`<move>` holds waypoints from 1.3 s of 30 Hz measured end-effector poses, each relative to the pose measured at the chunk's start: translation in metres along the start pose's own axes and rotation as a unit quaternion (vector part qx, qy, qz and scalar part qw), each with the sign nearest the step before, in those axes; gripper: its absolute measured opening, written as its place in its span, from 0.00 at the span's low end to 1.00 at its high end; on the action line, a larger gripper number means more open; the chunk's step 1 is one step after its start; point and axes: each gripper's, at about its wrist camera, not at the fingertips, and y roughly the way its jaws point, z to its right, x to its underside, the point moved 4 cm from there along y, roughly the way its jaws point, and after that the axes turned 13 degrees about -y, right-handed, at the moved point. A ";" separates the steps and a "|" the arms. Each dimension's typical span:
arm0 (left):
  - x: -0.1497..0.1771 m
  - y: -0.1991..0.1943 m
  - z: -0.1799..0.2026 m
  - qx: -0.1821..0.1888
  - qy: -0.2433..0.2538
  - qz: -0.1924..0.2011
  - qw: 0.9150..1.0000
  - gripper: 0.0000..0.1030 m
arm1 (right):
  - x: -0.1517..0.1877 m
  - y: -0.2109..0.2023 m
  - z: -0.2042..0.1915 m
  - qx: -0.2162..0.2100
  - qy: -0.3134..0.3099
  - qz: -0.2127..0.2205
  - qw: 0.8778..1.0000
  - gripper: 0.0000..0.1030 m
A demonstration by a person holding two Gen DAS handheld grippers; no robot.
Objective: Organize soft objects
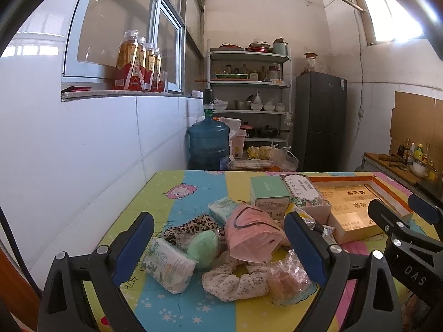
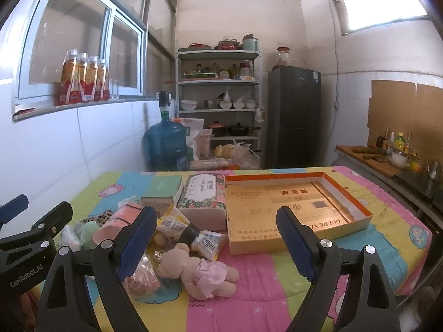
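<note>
A pile of soft things lies on the colourful table cover (image 1: 193,188). In the left wrist view my left gripper (image 1: 218,246) is open and empty above a pink face mask (image 1: 249,235), a green sponge (image 1: 203,247), a tissue pack (image 1: 167,265), a floral scrunchie (image 1: 235,279) and a leopard scrunchie (image 1: 191,225). In the right wrist view my right gripper (image 2: 216,240) is open and empty above a small teddy bear in a pink skirt (image 2: 199,272). An open shallow gold box (image 2: 293,207) lies to the right.
A mint box (image 2: 163,189) and a floral tissue pack (image 2: 203,199) stand behind the pile. Snack packets (image 2: 205,242) and a wrapped bun (image 2: 141,276) lie near the bear. A water jug (image 2: 166,141), shelves (image 2: 218,96) and a fridge (image 2: 293,116) stand beyond the table.
</note>
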 end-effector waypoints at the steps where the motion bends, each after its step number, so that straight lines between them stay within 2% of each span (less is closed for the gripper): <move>1: 0.000 0.000 0.000 0.000 0.000 -0.001 1.000 0.93 | 0.000 0.000 -0.001 -0.001 0.000 0.000 1.000 0.86; 39: 0.004 0.001 0.000 0.000 -0.004 -0.013 1.000 0.93 | -0.001 -0.002 -0.004 -0.024 -0.006 0.001 1.000 0.86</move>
